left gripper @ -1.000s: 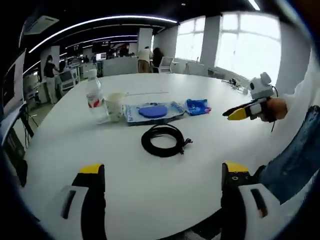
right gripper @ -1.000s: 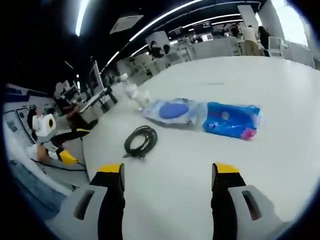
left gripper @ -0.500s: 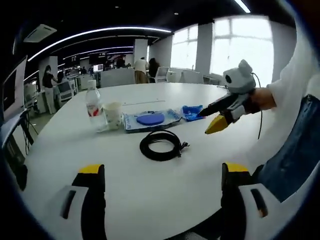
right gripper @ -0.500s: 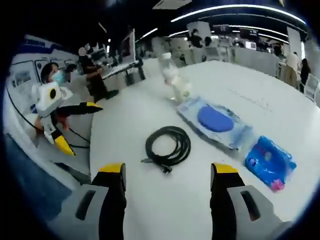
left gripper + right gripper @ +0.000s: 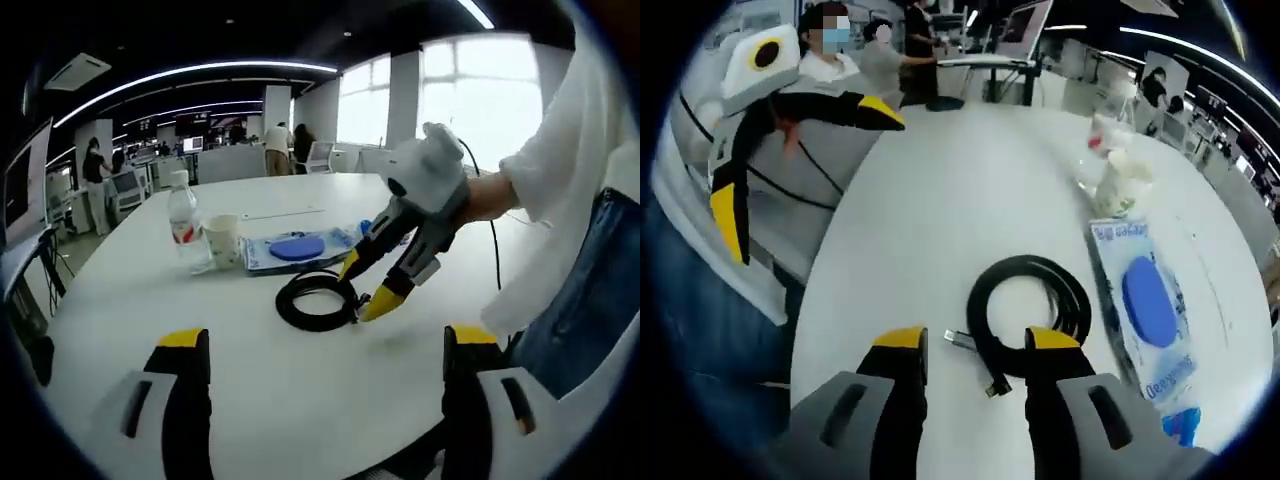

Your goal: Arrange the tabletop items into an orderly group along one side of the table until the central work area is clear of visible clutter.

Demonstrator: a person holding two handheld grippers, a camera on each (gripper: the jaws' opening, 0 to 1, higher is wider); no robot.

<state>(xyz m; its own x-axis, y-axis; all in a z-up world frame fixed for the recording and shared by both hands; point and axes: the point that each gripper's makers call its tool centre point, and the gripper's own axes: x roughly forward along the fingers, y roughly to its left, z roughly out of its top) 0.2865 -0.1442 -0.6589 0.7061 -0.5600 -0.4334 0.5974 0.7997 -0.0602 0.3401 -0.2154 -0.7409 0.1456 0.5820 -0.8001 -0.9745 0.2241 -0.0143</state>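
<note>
Your right tool (image 5: 363,288) hangs low over the coiled black cable (image 5: 1030,310), jaws spread, yellow tips either side of the coil's near edge and its plug end; nothing is gripped. In the left gripper view the same tool comes in from the right, held in your hand (image 5: 480,197), tips just at the coil's right side (image 5: 318,299); whether they touch it you cannot tell.

Your left tool (image 5: 325,350) is released, jaws wide apart above bare white surface (image 5: 300,400), well short of the cable. It also shows in the right gripper view (image 5: 805,150), off the surface's edge.

Labels: the flat wet-wipes pack (image 5: 1145,305) carries blue lettering at both ends around a blue oval flap; the letters are too distorted to read. The clear water bottle (image 5: 183,220) has a red label band, with no brand legible. The paper cup (image 5: 223,237) stands just beside it, print unreadable.

Hard to make out: a small blue packet (image 5: 1180,425) is cut off at the edge in the right gripper view and mostly hidden behind the right tool in the left gripper view. Bottle and cup blur together in the right gripper view.
</note>
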